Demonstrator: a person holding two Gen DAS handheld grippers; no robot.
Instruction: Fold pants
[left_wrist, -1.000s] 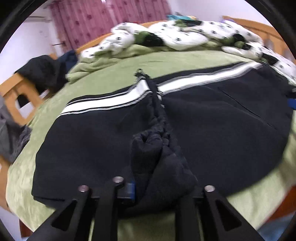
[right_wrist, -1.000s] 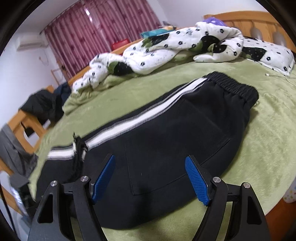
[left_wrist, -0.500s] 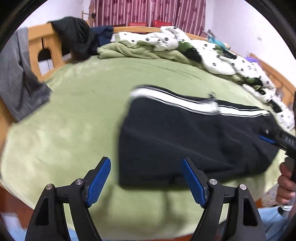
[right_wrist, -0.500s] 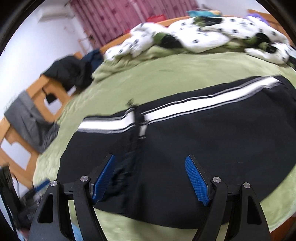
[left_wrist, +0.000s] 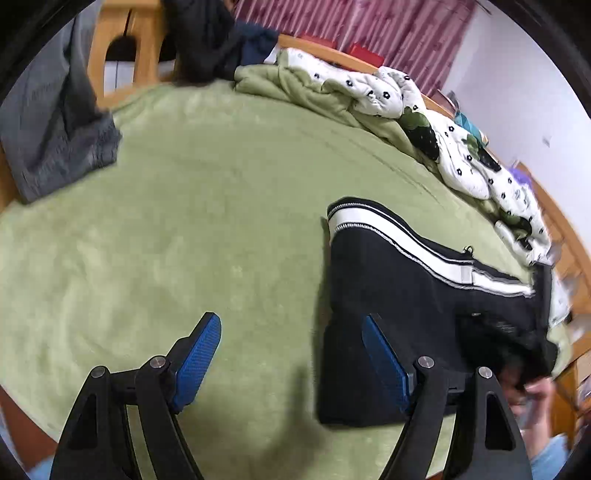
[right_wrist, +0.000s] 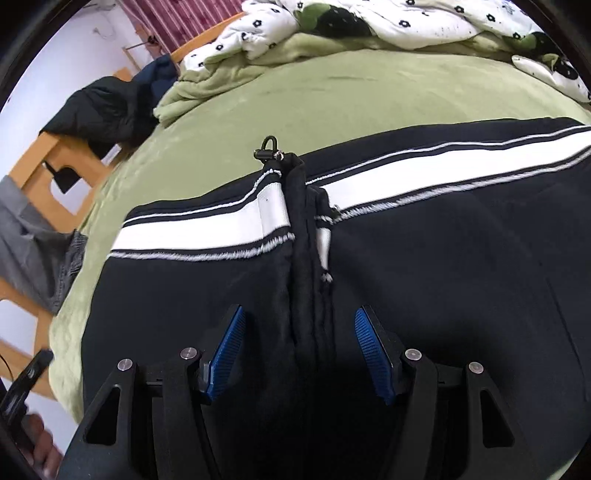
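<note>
No readable brand, label or text on anything I can see. Black pants (right_wrist: 424, 277) with a white side stripe (right_wrist: 192, 229) lie folded over on the green bed (left_wrist: 184, 221), toward its near edge. Left gripper (left_wrist: 291, 354): jaws released, nothing between them; the right pad sits over the pants' left edge, the left pad over bare bedspread. Right gripper (right_wrist: 299, 347): jaws closing around the bunched fold and drawcord (right_wrist: 323, 251) running down the middle, pads not yet on the cloth. Hard to read: the right end of the pants in the left view is blurred (a hand (left_wrist: 532, 398) there too, smeared). Quilt (left_wrist: 388, 92) and dark clothes (right_wrist: 107, 110) at the far side, partly cut off.
</note>
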